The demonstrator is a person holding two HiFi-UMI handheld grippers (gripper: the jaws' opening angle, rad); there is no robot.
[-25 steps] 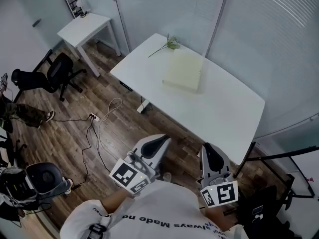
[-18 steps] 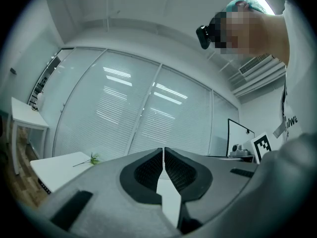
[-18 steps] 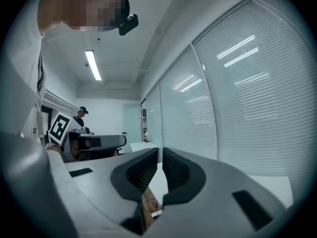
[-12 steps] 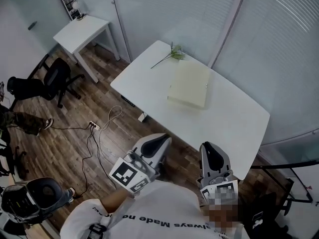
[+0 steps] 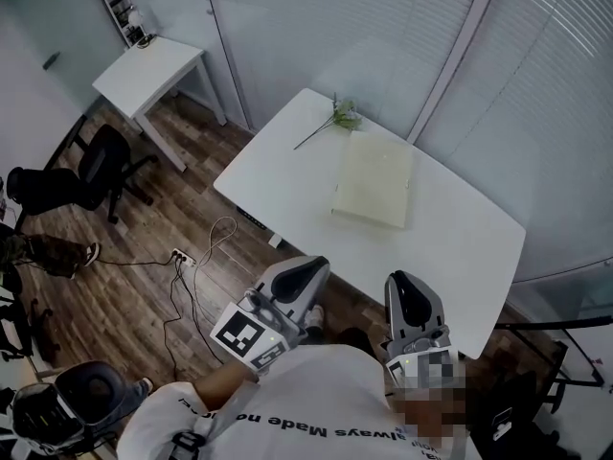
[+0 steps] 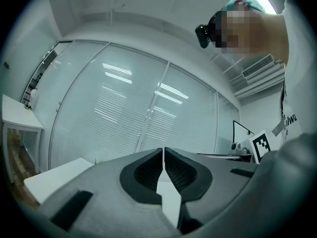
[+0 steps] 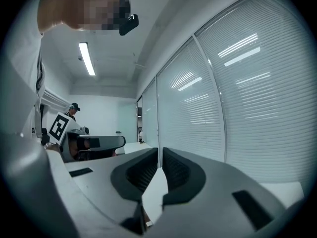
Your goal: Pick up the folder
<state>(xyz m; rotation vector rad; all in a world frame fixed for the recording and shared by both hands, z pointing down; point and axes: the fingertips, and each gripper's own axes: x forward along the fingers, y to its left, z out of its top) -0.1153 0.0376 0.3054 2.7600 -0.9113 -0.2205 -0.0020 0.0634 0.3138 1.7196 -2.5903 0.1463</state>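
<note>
Only the shirt (image 5: 287,420) carries print, upside down and partly readable: "Made". The white table (image 5: 450,247) fills mid-frame, with the pale folder (image 5: 374,190) flat on its upper half and a flower sprig (image 5: 335,121) just above it. A smaller table (image 5: 144,65) stands upper left, a chair (image 5: 91,166) at left. Lower centre, short of the table, the left gripper (image 6: 163,152) and right gripper (image 7: 159,155) hover closed and empty.

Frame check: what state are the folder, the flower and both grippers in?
Pale cream rectangular folder: closed, lying flat on the white table, untouched.
Green flower sprig: lying on the table near the folder's far corner.
Left gripper: jaws shut, empty.
Right gripper: jaws shut, empty.
</note>
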